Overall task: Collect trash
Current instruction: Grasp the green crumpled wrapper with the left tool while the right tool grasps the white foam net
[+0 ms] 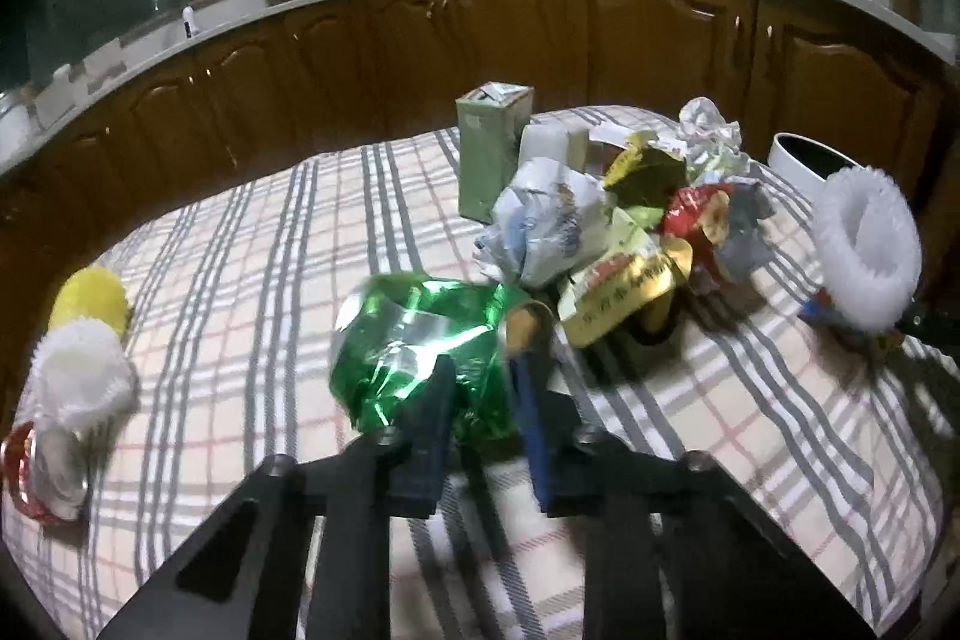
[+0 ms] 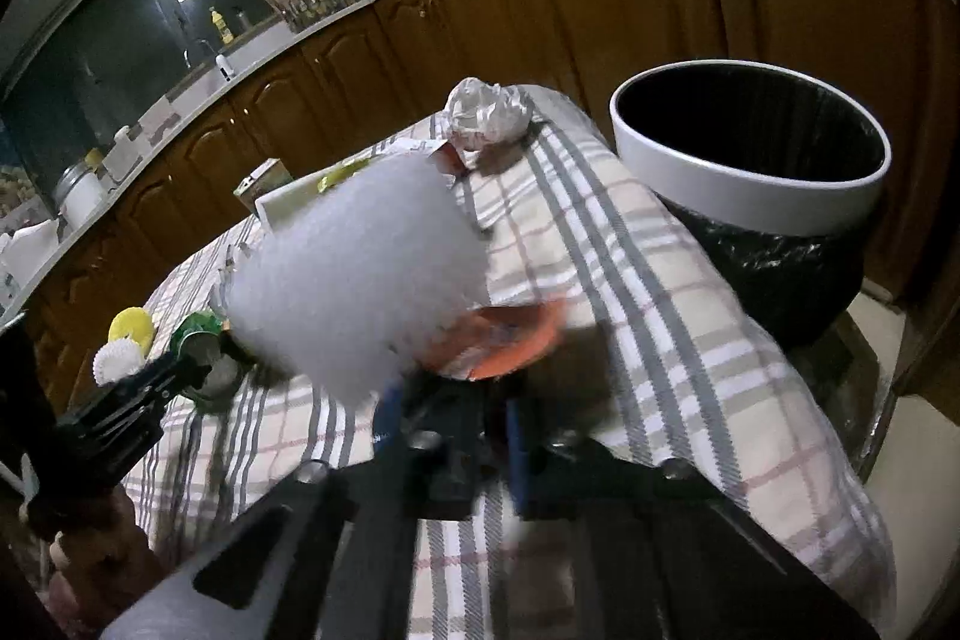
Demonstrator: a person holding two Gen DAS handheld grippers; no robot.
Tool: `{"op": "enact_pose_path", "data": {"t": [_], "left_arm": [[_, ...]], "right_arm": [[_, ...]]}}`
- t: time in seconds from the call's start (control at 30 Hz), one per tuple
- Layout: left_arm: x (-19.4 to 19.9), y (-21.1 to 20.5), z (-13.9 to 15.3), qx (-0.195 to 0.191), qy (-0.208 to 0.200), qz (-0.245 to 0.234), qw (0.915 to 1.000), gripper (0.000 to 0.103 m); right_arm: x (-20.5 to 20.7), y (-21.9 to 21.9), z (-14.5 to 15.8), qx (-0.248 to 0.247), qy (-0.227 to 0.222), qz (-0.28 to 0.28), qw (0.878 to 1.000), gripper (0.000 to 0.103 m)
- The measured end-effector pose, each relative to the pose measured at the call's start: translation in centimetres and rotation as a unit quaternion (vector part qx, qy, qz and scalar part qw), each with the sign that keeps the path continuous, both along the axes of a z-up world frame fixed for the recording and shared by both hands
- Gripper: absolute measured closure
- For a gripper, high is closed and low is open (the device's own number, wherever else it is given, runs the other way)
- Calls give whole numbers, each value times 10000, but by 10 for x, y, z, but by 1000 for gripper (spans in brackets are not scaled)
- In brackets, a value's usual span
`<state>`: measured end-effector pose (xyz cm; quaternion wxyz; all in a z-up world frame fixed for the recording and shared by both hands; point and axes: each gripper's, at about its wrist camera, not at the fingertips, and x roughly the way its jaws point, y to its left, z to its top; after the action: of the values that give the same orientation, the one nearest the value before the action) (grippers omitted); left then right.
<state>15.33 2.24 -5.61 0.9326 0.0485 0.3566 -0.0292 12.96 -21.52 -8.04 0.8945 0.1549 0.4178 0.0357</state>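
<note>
So the trash is mostly still in a heap on the plaid tabletop (image 1: 240,244) — a green carton (image 1: 489,154), crumpled paper (image 1: 543,226), a yellow snack bag (image 1: 618,292), a red wrapper (image 1: 699,214) and a foil ball (image 1: 708,124) all bunched together near the far edge. Closest in, the left gripper (image 1: 480,376) has its fingers clenched on a shiny green wrapper (image 1: 414,346), which looks pinched but not clearly lifted off the cloth. The right gripper (image 2: 447,400) has its fingers squeezed together too, on a fluffy white mesh piece (image 2: 360,280) with an orange wrapper (image 2: 504,340) right under it — can't tell if the orange one is caught as well, it's blurry there. The bin (image 2: 750,202) sits just past the tabletop's corner on the right, and what I can see of its black inside looks empty. So I'd say this is early days: two pieces grabbed, nothing dropped in, whole pile left.
</note>
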Motion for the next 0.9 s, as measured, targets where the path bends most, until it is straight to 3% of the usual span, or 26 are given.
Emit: {"op": "enact_pose_path", "data": {"t": [0.17, 0.33, 0.5, 0.6, 0.7, 0.9], "left_arm": [[-12, -2, 4, -26, -159, -64, 9998, 92], [-29, -2, 17, -325, -293, -117, 9990, 93], [-44, -10, 36, -449, -493, -263, 9974, 93], [-49, -14, 45, -512, -582, -315, 9965, 103], [-51, -13, 52, -684, -569, -366, 9954, 103], [-47, -13, 53, -635, -510, -377, 9960, 103]], "right_arm": [[-12, 5, 8, -68, -167, 148, 9997, 101], [-20, 8, 23, -176, -398, 172, 9989, 101], [-19, 12, 35, -694, -611, 114, 9957, 101], [-15, 8, 33, -577, -547, 201, 9966, 101], [-10, 5, 28, -656, -400, 164, 9969, 101], [-8, -4, 23, -608, -201, 119, 9979, 98]]}}
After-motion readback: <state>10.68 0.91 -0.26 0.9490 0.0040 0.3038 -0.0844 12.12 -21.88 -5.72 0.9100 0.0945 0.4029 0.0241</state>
